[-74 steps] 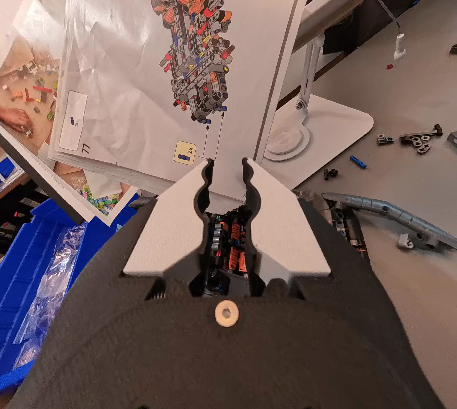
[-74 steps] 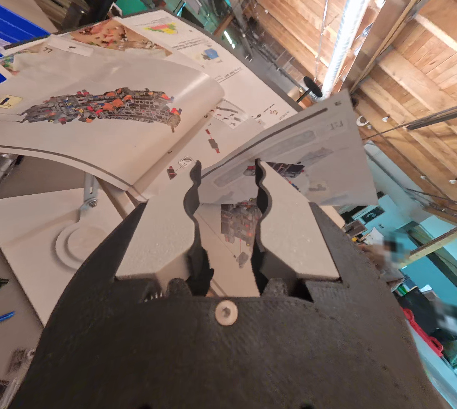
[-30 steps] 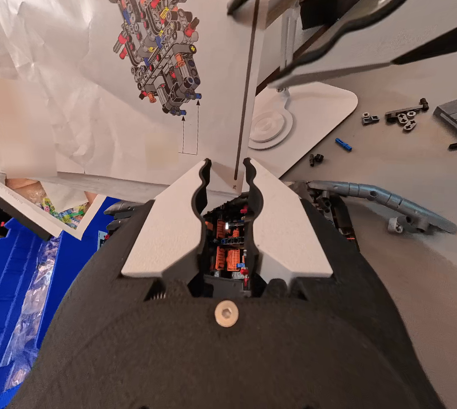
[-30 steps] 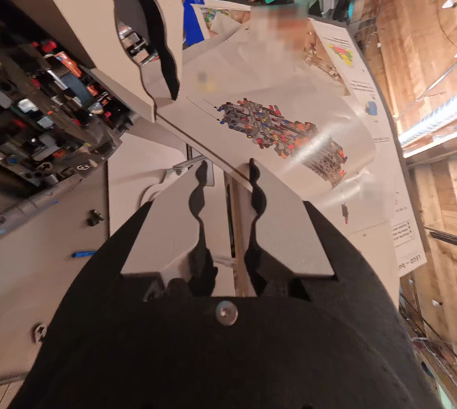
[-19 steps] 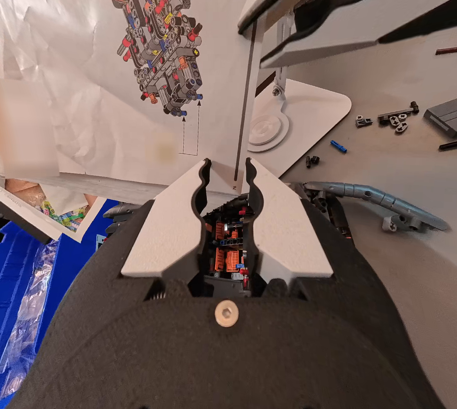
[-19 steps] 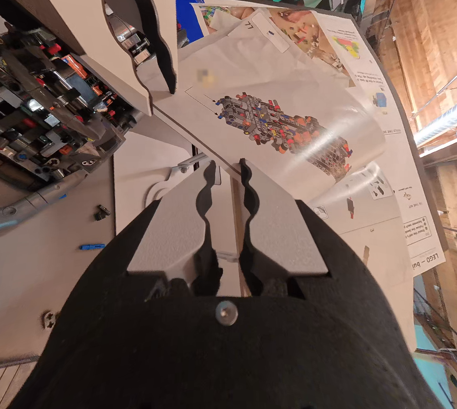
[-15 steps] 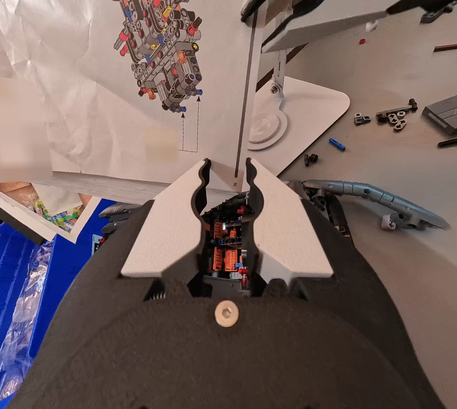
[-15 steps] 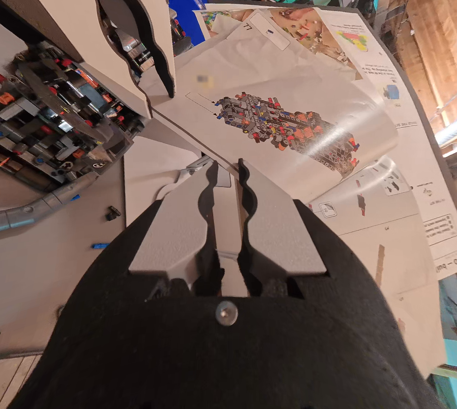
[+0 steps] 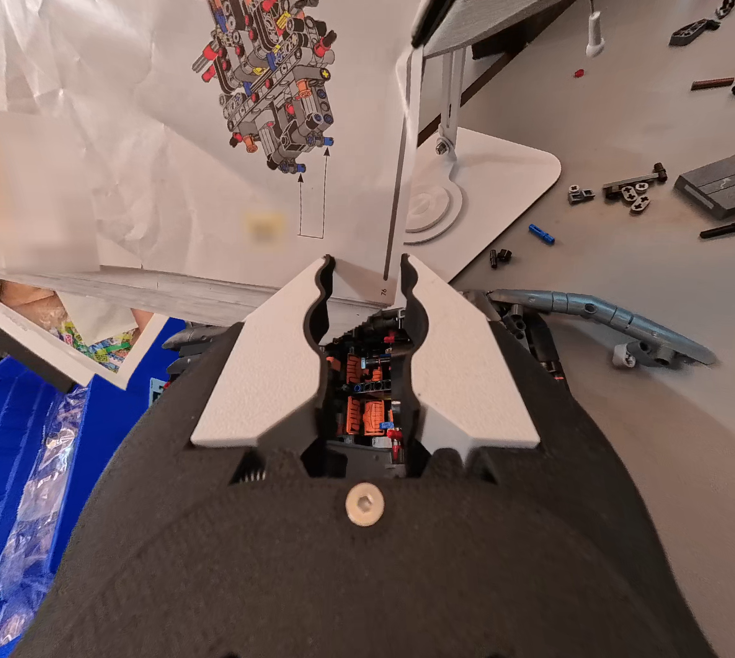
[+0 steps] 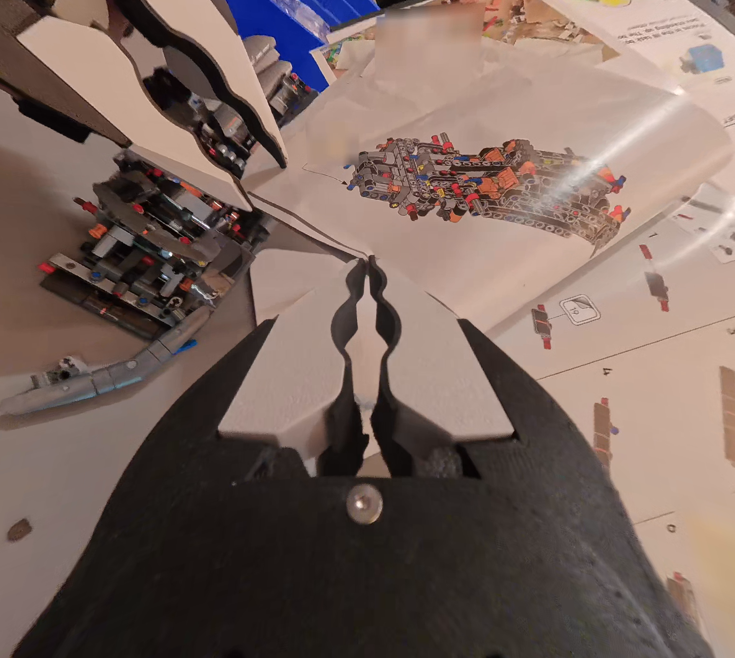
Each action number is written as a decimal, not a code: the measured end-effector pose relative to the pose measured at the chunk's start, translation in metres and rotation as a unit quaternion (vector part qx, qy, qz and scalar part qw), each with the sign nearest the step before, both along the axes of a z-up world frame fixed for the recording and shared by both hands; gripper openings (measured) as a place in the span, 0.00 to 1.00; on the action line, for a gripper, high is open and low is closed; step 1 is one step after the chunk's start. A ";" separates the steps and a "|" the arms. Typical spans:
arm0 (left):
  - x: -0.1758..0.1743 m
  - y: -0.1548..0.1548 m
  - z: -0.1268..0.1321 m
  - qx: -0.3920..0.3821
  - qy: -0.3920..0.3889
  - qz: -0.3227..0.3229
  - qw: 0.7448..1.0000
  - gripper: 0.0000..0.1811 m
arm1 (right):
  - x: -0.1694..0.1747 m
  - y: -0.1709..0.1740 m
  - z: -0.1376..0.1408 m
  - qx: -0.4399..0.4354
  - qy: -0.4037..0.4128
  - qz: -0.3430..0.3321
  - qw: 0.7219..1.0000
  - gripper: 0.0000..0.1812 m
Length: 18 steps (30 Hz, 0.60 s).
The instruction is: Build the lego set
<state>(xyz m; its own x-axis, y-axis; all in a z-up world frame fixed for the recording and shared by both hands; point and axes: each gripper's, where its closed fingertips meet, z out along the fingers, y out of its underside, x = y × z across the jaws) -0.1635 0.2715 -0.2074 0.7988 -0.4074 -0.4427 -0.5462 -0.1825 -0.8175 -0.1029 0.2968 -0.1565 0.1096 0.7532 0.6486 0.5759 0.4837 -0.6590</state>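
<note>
The instruction booklet (image 9: 238,122) stands open on a white stand, showing a drawing of the model; it also shows in the right wrist view (image 10: 497,261). The dark lego model (image 9: 366,392) with orange and red parts lies on the table under my left gripper (image 9: 364,261), whose jaws stand a little apart around its body. My right gripper (image 10: 366,261) is shut on the edge of a booklet page. In the left wrist view it (image 9: 415,38) reaches in from the upper right. The model (image 10: 139,249) and the left gripper (image 10: 267,186) show at the upper left.
A grey curved piece (image 9: 596,313) sticks out of the model to the right. The stand's white base (image 9: 497,177) sits behind it. A blue pin (image 9: 541,234), a black connector (image 9: 500,256) and grey loose parts (image 9: 628,193) lie on the table. A blue bin (image 9: 35,440) holds plastic bags at left. My right fingertips sit around 9 cm from my left ones. My left gripper's tips are some 12 cm from the grey curved piece (image 9: 596,313). Look for it in the right wrist view (image 10: 123,369) too.
My right gripper came in to the page's edge and its jaws closed on it. My left gripper stayed over the model with the same gap.
</note>
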 end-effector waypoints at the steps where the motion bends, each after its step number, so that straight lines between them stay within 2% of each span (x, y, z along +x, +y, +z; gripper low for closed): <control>1: 0.000 -0.001 0.001 0.000 -0.002 -0.002 1.000 0.18 | 0.000 -0.001 0.002 -0.010 0.009 0.005 1.000 0.00; 5: -0.003 -0.002 0.007 0.007 -0.012 -0.004 1.000 0.20 | 0.004 0.001 0.012 -0.056 0.046 -0.001 0.997 0.00; 8: -0.004 -0.002 0.007 0.010 -0.010 -0.002 1.000 0.22 | 0.008 0.005 0.021 -0.056 0.071 -0.009 0.996 0.00; 14: -0.001 0.000 -0.001 0.003 0.014 0.002 1.000 0.22 | 0.030 0.026 0.054 0.020 0.137 -0.076 0.988 0.00; 18: -0.005 0.001 -0.004 -0.002 0.007 0.008 1.000 0.21 | 0.047 0.043 0.067 0.074 0.153 -0.128 0.977 0.08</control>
